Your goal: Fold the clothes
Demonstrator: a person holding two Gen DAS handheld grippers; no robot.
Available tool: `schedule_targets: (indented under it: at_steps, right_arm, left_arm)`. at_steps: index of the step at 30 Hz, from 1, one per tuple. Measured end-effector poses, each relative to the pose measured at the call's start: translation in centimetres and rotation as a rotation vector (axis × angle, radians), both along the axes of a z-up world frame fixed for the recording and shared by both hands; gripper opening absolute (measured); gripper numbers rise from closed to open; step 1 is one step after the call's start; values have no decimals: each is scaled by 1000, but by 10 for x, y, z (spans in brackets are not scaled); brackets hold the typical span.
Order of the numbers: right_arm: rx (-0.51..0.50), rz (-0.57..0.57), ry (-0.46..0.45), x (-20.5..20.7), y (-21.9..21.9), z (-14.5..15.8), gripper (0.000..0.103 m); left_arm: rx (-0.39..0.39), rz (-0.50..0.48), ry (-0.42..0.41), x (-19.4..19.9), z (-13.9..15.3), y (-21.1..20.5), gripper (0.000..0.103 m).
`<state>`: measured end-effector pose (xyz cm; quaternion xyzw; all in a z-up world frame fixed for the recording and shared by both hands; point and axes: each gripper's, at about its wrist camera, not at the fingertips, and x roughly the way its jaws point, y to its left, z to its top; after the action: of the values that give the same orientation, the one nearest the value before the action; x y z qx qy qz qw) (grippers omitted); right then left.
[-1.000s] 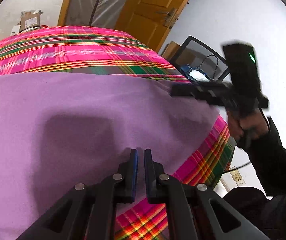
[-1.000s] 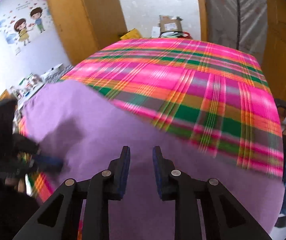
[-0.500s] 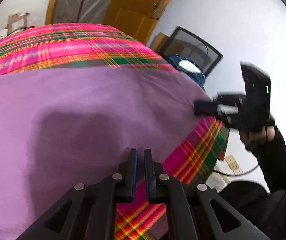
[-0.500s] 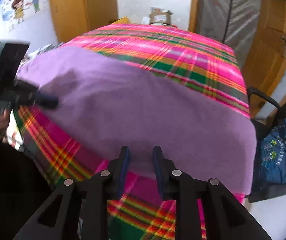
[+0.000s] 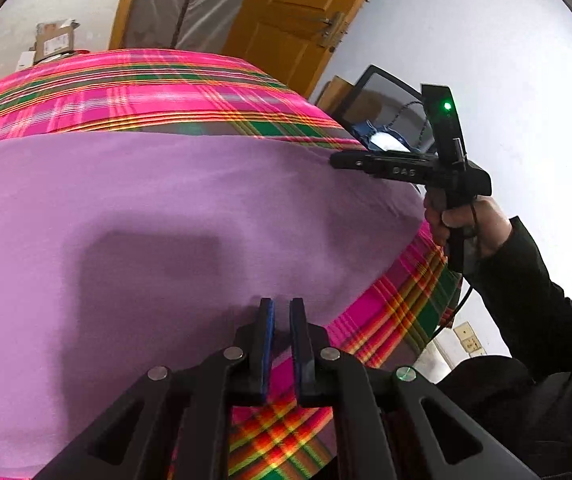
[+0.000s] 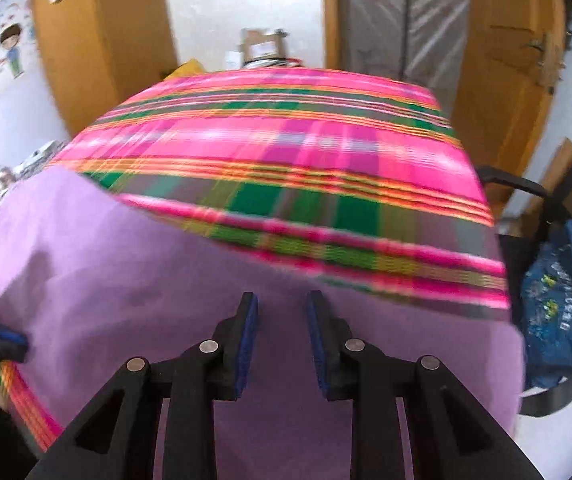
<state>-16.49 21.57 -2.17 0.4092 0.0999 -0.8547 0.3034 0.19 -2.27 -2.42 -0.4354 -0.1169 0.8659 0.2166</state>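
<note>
Bright pink plaid cloth (image 5: pixel 134 96) covers our surface, with an orange door (image 5: pixel 297 12) at 12 o'clock. Our purple garment (image 5: pixel 158 216) lies flat across the near half. Our left tool (image 5: pixel 282 312) hovers at its near edge, jaws slightly parted, pinching nothing. At 3 o'clock, our right tool (image 6: pixel 282 304) hangs over the garment's far corner, spread and empty.

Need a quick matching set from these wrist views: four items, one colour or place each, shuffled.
Things:
1. garment
2. table cover
3. door
4. bag

Descriptions:
A. blue, beside the table
B. plain purple, spread flat
C. pink plaid
D. orange-brown wood

Pairs: 1-B, 2-C, 3-D, 4-A
</note>
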Motion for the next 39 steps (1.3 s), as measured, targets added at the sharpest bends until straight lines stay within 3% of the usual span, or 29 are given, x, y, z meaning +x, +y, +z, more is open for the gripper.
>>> schedule_targets:
  at_steps: [4,10,14,23,25,29,32,33,37,39]
  right_arm:
    - [-5,-43,11,3,8,7,27]
    - [-30,36,22,39,-6,10,34]
    - [18,59,32,49,-18,0,35]
    - [-83,-169,-18,7,47,2,35]
    - [-65,-224,-1,2,59,4,35]
    - [-100,-236,-3,-2,72,9,35]
    - [-58,-209,0,-11,67,5,35]
    - [-45,-207,1,-15,66,4,29]
    - [-2,-298,11,-30,79,7,27]
    - [-45,-345,-16,-34,95,10,24]
  left_arm:
    - [1,39,5,-3,1,-11,7]
    - [14,82,-7,-8,-3,-24,7]
    - [7,80,-1,-5,-2,-23,7]
    - [21,99,1,-4,-3,-27,7]
    - [20,94,2,-4,-3,-26,7]
    - [19,90,1,-6,-4,-25,7]
    - [18,87,0,-8,-4,-23,7]
    - [16,85,1,-9,-4,-23,7]
    - [12,82,7,-7,-2,-20,7]
    - [11,81,10,-6,-2,-19,7]
